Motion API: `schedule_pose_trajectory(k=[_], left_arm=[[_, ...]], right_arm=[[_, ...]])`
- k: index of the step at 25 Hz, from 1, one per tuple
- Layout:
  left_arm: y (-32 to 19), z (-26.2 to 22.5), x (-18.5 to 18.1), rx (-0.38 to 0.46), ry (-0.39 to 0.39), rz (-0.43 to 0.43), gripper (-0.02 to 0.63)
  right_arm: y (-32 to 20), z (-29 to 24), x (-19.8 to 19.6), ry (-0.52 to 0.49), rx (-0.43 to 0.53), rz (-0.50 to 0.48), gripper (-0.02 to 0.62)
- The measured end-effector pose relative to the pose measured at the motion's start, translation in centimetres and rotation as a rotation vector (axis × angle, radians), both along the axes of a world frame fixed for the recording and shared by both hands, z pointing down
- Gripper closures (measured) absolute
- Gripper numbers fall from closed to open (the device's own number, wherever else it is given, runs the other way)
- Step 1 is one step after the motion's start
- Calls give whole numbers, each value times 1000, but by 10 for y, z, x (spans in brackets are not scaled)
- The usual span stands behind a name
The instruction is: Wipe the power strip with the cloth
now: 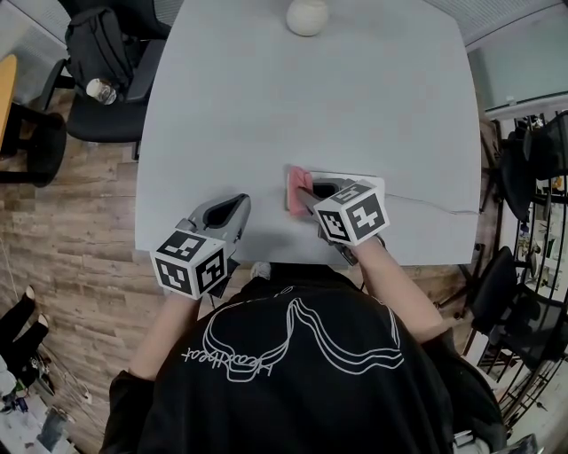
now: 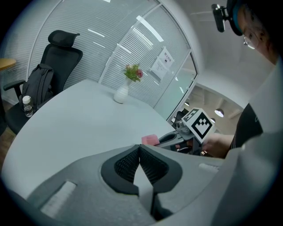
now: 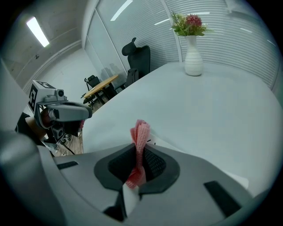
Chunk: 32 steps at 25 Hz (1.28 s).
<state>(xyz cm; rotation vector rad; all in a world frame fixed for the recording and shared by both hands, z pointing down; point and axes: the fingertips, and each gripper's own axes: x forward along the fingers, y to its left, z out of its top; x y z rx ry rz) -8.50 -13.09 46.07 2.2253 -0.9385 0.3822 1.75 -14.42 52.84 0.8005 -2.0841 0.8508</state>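
Observation:
The white power strip point(image 1: 366, 183) lies near the table's front edge, mostly hidden under my right gripper point(image 1: 306, 199). That gripper is shut on a pink cloth point(image 1: 298, 184), which hangs over the strip's left end. In the right gripper view the cloth point(image 3: 140, 134) stands up folded between the closed jaws of the right gripper point(image 3: 140, 150). My left gripper point(image 1: 240, 206) hovers to the left of the strip, apart from it, shut with nothing in it. The left gripper view shows the left gripper point(image 2: 139, 152) with its pads pressed together, and beyond them the pink cloth point(image 2: 150, 140).
The strip's thin cord point(image 1: 435, 207) runs right across the grey table point(image 1: 266, 106). A white vase point(image 1: 307, 16) with flowers stands at the far edge. A black chair with a backpack point(image 1: 98, 49) and a bottle point(image 1: 100, 90) is to the left.

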Motion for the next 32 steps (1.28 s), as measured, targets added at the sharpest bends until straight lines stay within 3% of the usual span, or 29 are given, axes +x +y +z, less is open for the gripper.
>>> schedule_pose_trajectory(k=[32], left_arm=[[23, -2, 38, -4, -13, 90, 592]], right_arm=[[16, -1, 96, 105, 34, 123, 555]])
